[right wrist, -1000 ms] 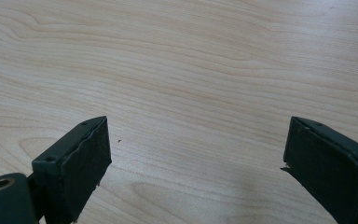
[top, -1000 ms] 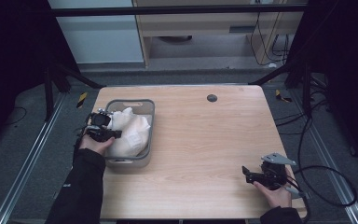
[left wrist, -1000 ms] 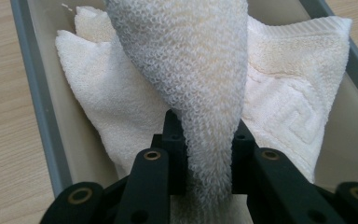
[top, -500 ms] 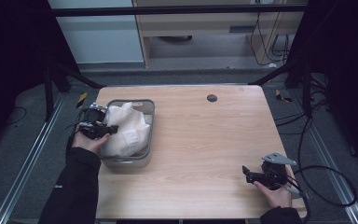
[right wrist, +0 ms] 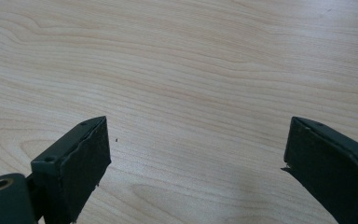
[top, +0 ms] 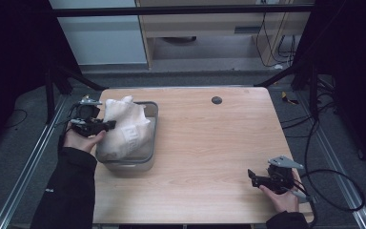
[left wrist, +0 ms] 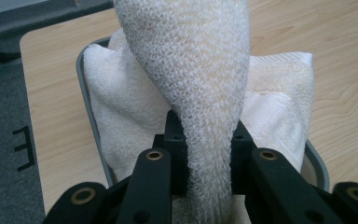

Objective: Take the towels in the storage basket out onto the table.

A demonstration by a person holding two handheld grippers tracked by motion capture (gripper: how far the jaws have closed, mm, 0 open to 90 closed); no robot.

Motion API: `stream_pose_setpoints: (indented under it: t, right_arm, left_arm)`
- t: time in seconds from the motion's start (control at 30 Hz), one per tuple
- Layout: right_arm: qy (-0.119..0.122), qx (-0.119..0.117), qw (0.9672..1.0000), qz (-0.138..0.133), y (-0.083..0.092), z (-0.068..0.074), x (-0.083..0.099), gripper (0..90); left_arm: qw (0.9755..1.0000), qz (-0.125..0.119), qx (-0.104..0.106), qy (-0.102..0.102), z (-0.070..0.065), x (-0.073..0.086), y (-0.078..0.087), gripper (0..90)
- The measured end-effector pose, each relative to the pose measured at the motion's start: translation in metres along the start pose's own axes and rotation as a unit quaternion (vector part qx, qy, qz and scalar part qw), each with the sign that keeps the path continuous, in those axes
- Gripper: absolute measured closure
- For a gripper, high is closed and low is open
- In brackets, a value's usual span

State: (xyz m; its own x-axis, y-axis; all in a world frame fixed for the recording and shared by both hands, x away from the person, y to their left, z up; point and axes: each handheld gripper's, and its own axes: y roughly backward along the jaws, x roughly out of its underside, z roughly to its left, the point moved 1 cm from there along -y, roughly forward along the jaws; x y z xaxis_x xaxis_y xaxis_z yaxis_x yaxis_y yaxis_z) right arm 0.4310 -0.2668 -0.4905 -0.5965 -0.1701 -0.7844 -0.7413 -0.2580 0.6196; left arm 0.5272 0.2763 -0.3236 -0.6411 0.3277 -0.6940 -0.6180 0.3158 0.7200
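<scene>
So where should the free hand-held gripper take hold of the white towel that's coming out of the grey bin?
Probably the towel's low corner still bunched in the grey bin, reached from the table's open middle. The left hand-held gripper already pinches one gathered fold, so the cloth drapes in a narrow hanging strip; a corner far from that pinch would likely spread it. The right hand-held gripper stands open over bare wood.
</scene>
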Motion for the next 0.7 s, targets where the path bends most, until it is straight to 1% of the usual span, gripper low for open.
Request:
stream_pose_setpoints:
  t: [0.17,0.27,0.37,0.43,0.5,0.53,0.7]
  right_arm:
    - [0.002,0.001,1.0,-0.001,0.0,0.0,0.0,7.0]
    - [-0.004,-0.002,1.0,0.0,0.001,0.0,0.0,7.0]
    - [-0.001,-0.001,1.0,-0.002,0.0,0.0,0.0,7.0]
    - [-0.001,-0.001,1.0,-0.002,0.0,0.0,0.0,7.0]
    - [-0.001,-0.001,1.0,-0.002,0.0,0.0,0.0,6.9]
    - [0.0,-0.001,1.0,-0.003,0.0,0.0,0.0,7.0]
    - [0.0,-0.002,1.0,-0.006,0.001,0.0,-0.001,7.0]
  left_arm:
    - [0.9999,-0.009,0.004,-0.007,-0.004,-0.005,0.011,75.5]
    - [0.9997,-0.018,0.005,-0.013,-0.007,-0.009,0.02,75.4]
    - [0.9994,-0.029,0.008,-0.015,-0.01,-0.013,0.028,75.3]
    - [0.9992,-0.033,0.012,-0.02,-0.013,-0.014,0.034,75.2]
    - [0.9989,-0.037,0.017,-0.023,-0.016,-0.016,0.038,75.2]
    - [0.9987,-0.038,0.018,-0.029,-0.019,-0.017,0.041,75.2]
    - [0.9977,-0.043,0.032,-0.041,-0.03,-0.02,0.046,75.3]
